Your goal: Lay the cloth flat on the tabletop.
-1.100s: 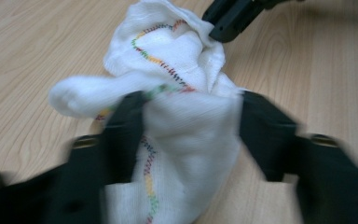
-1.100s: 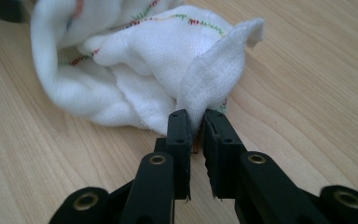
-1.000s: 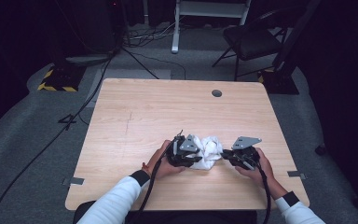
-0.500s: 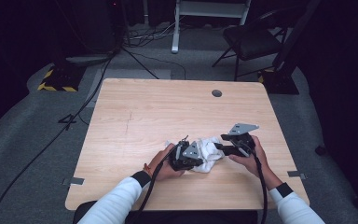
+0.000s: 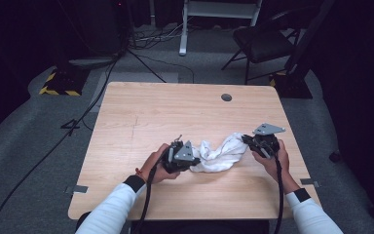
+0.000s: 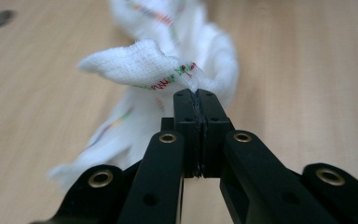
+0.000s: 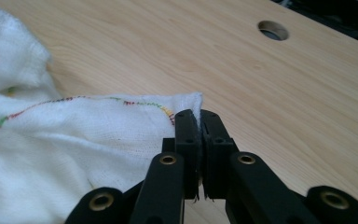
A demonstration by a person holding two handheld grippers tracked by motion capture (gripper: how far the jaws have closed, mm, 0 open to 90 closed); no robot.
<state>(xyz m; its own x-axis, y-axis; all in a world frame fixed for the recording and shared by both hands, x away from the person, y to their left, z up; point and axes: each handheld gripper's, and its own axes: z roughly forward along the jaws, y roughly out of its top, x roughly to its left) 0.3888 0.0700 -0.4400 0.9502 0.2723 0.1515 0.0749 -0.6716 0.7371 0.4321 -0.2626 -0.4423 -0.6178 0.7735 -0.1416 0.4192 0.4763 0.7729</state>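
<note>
A white cloth (image 5: 221, 152) with coloured stitching along its hem lies stretched across the near part of the wooden table (image 5: 175, 112). My left gripper (image 5: 198, 157) is shut on the cloth's left end; in the left gripper view the jaws (image 6: 196, 95) pinch a fold of the cloth (image 6: 140, 65). My right gripper (image 5: 246, 140) holds the cloth's right end. Its jaws have just been closing, and in the right gripper view the gripper (image 7: 195, 116) pinches the hem corner of the cloth (image 7: 74, 140). The cloth sags in loose folds between the two grippers.
A round cable hole (image 5: 226, 97) sits near the table's far edge. A dark chair (image 5: 265, 41) and a white stand (image 5: 219, 9) are on the floor beyond the table. Cables (image 5: 78, 122) run along the floor at the left.
The hands have drawn apart. The cloth, bunched between the grippers before, is now pulled out into a longer band, and the right gripper has moved right and slightly up.
</note>
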